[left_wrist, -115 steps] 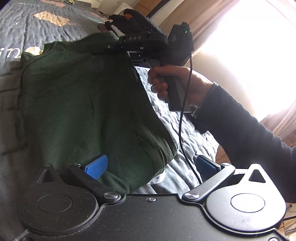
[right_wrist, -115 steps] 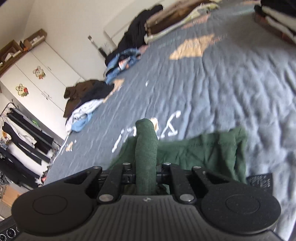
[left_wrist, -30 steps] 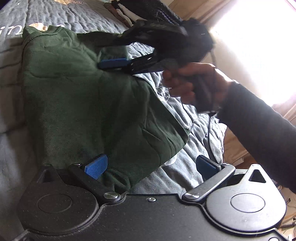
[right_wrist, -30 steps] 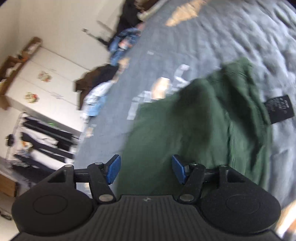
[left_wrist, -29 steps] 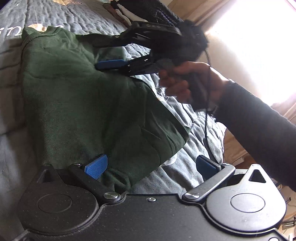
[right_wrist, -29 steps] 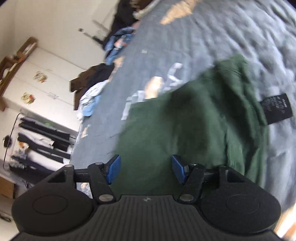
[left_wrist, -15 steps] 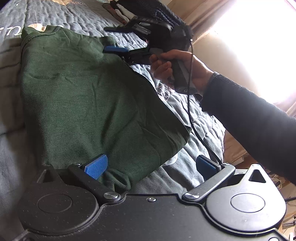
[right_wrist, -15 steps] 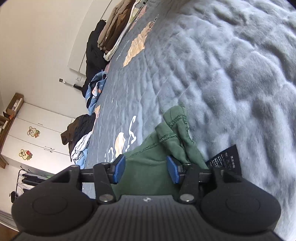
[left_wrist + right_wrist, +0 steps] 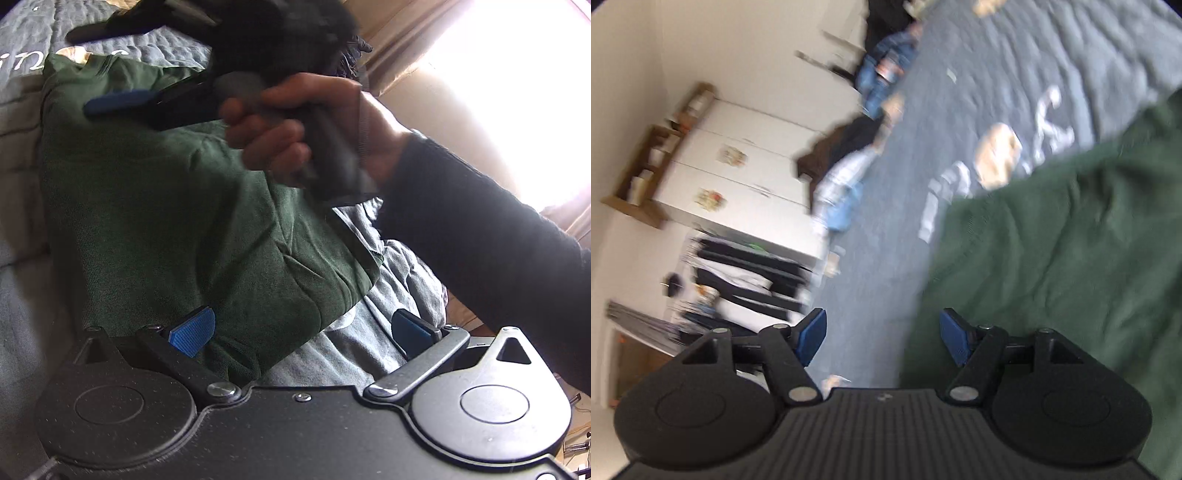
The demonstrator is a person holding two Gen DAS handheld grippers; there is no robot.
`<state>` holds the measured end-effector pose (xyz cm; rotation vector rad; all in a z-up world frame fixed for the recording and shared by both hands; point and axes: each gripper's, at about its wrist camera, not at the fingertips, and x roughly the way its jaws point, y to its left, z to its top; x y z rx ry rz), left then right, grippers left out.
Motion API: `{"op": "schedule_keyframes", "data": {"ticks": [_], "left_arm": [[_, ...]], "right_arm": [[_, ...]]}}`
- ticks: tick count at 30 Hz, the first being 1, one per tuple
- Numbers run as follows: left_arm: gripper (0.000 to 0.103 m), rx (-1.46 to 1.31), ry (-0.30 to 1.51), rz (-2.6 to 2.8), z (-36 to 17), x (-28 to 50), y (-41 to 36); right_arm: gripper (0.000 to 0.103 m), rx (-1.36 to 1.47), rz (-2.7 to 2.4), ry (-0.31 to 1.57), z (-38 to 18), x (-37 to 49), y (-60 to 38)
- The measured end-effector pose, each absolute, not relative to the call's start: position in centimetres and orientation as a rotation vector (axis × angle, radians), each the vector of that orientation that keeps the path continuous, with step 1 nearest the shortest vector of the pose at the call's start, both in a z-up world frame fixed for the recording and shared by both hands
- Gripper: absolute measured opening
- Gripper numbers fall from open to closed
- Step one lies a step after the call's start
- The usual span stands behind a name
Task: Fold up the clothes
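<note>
Bed [image 9: 22, 206] with grey quilt carrying everything. Green sweater [image 9: 177, 206] spread flat on the quilt, partly folded, hem corner nearest the left tool. Soft knit, light, limp; likely to sag and crease when lifted, not slippery. Best taken at a doubled edge or hem corner, both layers pinched together. Dark sleeve [image 9: 491, 236] and hand [image 9: 299, 122] above the sweater's far half, carrying the right tool [image 9: 882, 334]: jaws opening, nothing between them, quilt and sweater edge below. Left tool [image 9: 299, 328] at the sweater's near hem: jaws wide apart, one pad resting on the cloth, not gripping.
</note>
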<state>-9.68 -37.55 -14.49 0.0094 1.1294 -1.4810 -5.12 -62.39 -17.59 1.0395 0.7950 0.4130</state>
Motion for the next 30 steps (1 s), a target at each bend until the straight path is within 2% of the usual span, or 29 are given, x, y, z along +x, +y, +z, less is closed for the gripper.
{"op": "schedule_keyframes", "data": {"ticks": [6,11,17,22,26,30], "left_arm": [[0.102,0.003,1.126,-1.477,-14.3,-9.4,-37.5],[0.103,-0.025,1.129,-1.441,-12.9,-8.4,-37.2],[0.103,-0.014,0.940,-1.302,-8.2,-6.2,-34.9],[0.103,-0.064,0.895,-1.242,-6.8,-5.2,-34.8],[0.103,-0.041,0.883,-1.229,-6.7,-6.0,-34.6],[0.103,-0.002,0.860,-1.225,-6.4,-6.8,-34.5]], "right_arm": [[0.065,1.140,0.287,0.738,-19.0,-1.9,-65.4],[0.066,1.127,0.279,0.733,-17.6,-2.5,-65.1],[0.067,0.926,0.230,0.717,-11.8,-9.6,-64.4],[0.068,0.811,0.148,0.736,-9.1,-19.0,-61.7],[0.068,0.791,0.104,0.745,-9.1,-25.4,-59.1],[0.066,0.731,0.017,0.840,-12.4,-28.1,-58.2]]}}
